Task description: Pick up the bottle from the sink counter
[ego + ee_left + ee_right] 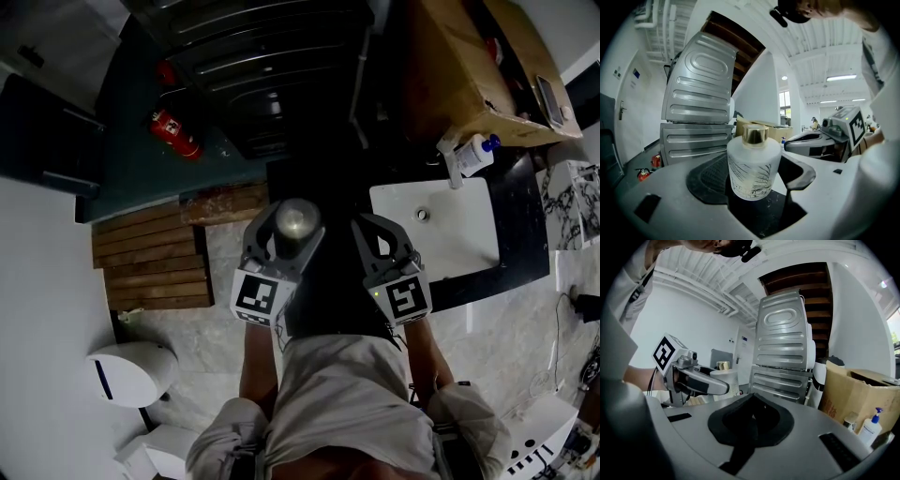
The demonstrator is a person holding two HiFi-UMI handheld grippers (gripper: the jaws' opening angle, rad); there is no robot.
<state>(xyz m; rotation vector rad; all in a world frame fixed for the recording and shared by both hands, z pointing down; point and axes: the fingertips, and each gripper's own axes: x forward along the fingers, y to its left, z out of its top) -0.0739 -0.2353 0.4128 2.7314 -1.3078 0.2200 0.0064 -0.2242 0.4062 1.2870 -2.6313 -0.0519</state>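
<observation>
While the frosted white glass bottle with a gold cap (753,164) stands upright between the jaws of the left gripper (289,225), those jaws pinch its sides and hold it in front of the person's torso, off the counter. Just beside it, the right gripper (751,420) has its jaws pressed together on nothing. The white rectangular sink (459,246) in the black counter (520,220) lies to the right, with a white blue-topped pump bottle (476,153) at its far edge.
</observation>
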